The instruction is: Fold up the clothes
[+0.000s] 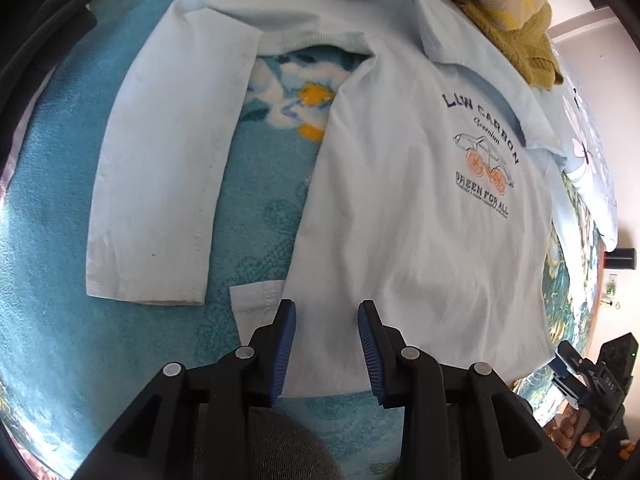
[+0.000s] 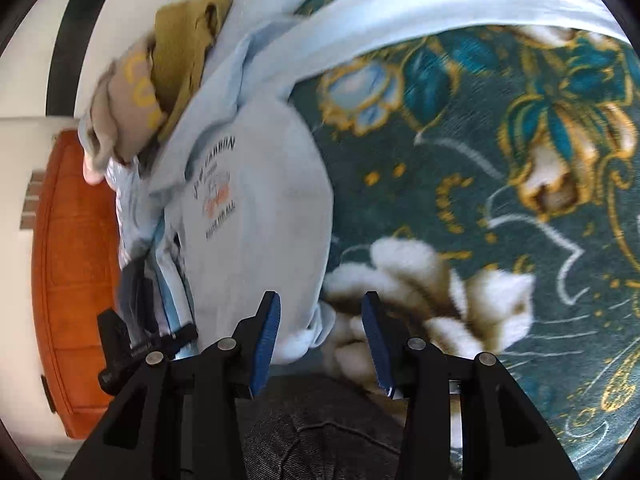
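I see the pale blue shirt (image 1: 400, 208) lying on the teal blanket (image 1: 48, 280), one side folded in (print up), my left gripper (image 1: 326, 344) and right gripper (image 2: 320, 340) both spread wide, empty, at its hem, so I judge a mid-fold grasp comes next.

shirt (image 1: 400, 208) print reads "low carbon", "green for all"

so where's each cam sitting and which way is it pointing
Left wrist: on the left gripper, looking down over the pale blue shirt on the turquoise blanket; open jaws show.
Right wrist: on the right gripper, over the shirt's edge and floral blanket; open jaws show.
Shared: the shirt and mustard clothes.
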Demonstrator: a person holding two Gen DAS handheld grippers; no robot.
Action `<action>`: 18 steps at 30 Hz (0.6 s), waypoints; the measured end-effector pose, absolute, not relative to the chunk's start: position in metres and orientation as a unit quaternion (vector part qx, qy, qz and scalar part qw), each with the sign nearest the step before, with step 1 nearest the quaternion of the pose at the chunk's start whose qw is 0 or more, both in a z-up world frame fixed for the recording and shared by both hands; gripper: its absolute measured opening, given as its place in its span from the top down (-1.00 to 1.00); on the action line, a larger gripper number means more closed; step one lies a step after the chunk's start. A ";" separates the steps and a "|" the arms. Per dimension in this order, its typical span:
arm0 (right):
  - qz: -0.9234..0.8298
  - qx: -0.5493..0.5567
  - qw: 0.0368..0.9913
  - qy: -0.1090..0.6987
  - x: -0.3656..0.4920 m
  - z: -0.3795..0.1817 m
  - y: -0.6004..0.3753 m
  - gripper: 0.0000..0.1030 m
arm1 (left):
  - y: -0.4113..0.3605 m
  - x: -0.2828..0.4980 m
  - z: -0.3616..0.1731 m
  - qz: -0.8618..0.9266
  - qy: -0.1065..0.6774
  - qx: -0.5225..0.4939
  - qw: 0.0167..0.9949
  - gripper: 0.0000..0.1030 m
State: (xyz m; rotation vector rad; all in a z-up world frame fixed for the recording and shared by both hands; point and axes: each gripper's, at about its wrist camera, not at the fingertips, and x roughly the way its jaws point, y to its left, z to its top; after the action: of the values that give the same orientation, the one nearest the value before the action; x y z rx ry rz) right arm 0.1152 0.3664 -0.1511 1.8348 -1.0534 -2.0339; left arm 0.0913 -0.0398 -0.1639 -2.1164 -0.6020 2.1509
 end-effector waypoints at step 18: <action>-0.692 0.604 0.179 -0.352 0.061 -0.137 0.328 0.84 | -0.024 0.067 -0.149 0.721 -0.216 -0.656 0.058 0.93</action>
State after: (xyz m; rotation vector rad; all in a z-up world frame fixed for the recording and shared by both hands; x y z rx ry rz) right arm 0.0606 0.3281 -0.1369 1.7079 -0.9953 -1.9578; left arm 0.0666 -0.0238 -0.1487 -1.9861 -0.6539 2.1855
